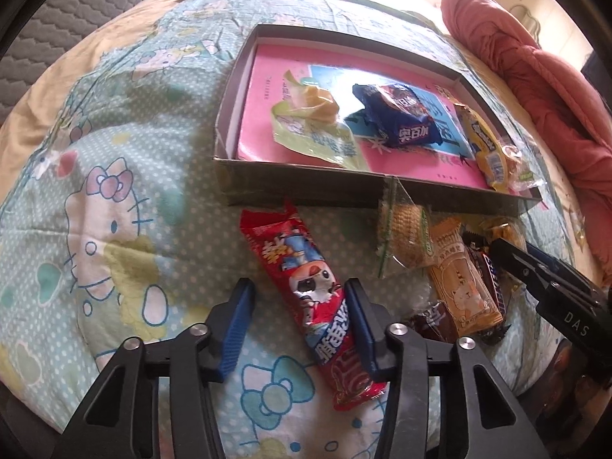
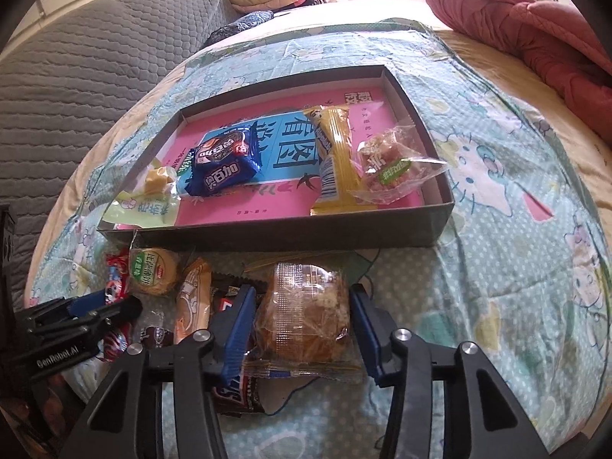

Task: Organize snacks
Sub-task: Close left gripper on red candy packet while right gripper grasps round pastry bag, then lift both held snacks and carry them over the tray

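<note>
Snacks counted in box (image 2: pixel 440 225): four – green pack (image 1: pixel 306 130), blue pack (image 2: pixel 225 162), yellow bar (image 2: pixel 336 153), clear pack (image 2: pixel 390 164). Left gripper (image 1: pixel 298 321) spread wide over red pack (image 1: pixel 306 298) on quilt (image 1: pixel 114 191); right gripper (image 2: pixel 302 325) spread around bun (image 2: pixel 306 317), untouched, before box

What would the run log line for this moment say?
left gripper: open around red snack pack | right gripper: open around clear-wrapped cake | box: holds snacks

Wrapped snacks (image 2: pixel 302 317) before shallow box (image 2: pixel 267 235), others (image 2: pixel 225 164) inside
</note>
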### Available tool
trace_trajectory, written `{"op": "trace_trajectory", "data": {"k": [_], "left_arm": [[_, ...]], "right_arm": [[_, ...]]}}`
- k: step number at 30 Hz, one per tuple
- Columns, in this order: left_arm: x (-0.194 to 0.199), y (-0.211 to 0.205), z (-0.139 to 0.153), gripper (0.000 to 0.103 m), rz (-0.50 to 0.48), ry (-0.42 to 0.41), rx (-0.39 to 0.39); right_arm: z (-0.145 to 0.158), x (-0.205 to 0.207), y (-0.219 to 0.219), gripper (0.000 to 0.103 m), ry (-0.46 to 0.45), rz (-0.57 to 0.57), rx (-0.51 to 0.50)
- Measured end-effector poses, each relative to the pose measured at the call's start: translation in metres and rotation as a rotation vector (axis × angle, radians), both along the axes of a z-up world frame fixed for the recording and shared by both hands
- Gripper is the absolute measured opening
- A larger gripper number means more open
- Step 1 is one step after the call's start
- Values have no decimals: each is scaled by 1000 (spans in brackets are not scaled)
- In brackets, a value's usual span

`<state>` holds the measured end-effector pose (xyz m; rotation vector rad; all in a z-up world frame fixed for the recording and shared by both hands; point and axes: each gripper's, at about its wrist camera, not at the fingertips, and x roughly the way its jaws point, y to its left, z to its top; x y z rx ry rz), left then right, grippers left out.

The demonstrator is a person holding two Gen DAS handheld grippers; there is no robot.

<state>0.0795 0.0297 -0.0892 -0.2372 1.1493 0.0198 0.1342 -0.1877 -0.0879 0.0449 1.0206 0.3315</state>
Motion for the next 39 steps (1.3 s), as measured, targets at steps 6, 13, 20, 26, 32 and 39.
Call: {"op": "trace_trajectory", "data": {"k": [6,13,20,26,32,39], "left_arm": [[-1,6,0,33,9,-3,-7],[-7,20,3,25,19,-12,-54],[-16,21,10,20,11,-26,-66],[-19,18,14,19,6,-35,-54],[-24,17,23,19,-1,-61,-48],[-26,14,29,19,-5,-73,-44]], "right_arm": [[-2,3,-10,49,13,-22,17],[-2,3,-15,48,24,-38,45],[0,1,-18,47,26,-48,66],[3,0,-21,47,27,-52,89],[4,-3,-25,47,45,-55,127],[12,-6,-23,47,15,-48,149]]}}
